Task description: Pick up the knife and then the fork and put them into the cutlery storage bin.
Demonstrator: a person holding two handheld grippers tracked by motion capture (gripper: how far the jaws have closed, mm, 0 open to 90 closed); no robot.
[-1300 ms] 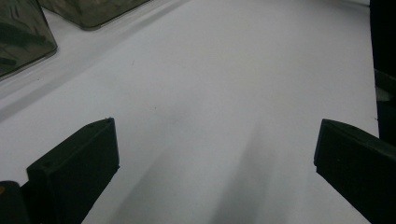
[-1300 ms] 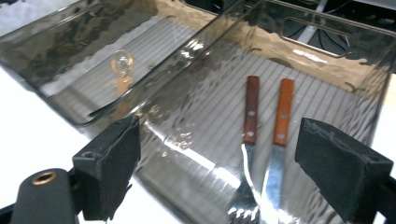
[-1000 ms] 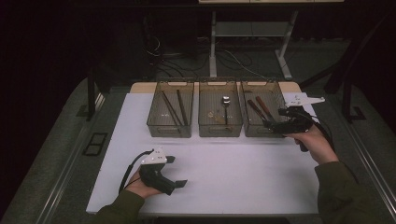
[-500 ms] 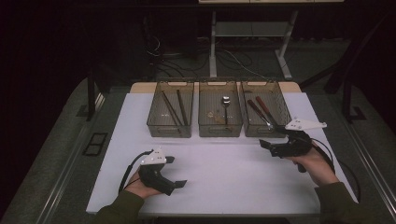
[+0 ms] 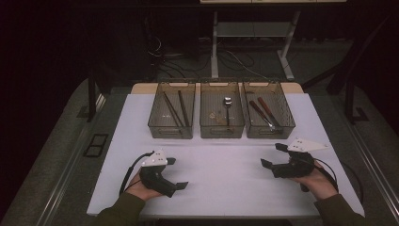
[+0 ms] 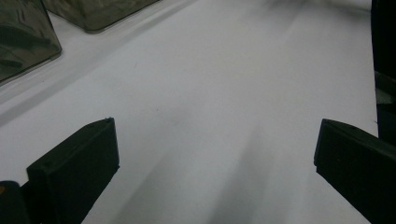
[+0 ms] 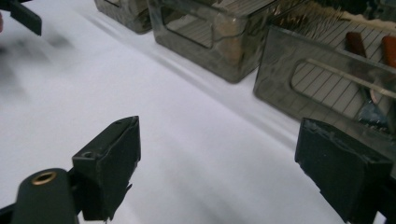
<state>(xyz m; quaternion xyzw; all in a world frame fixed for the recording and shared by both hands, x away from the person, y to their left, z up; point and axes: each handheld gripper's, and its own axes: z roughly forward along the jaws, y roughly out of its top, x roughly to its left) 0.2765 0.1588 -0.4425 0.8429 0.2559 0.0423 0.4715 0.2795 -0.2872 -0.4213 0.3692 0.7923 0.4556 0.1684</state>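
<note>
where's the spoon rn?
High view: the spoon lies in the middle bin of the three at the table's far edge, bowl end away from the person, between the chopsticks bin and the right bin.

no readable text, labels (or numbers)

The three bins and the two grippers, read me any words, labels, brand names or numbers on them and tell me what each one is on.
None: no readable text.
Left bin, middle bin, right bin: smoky plastic walls, no label or print.
Left gripper and right gripper: black bodies, pale plates, no visible brand or number.
White table: no markings.
</note>
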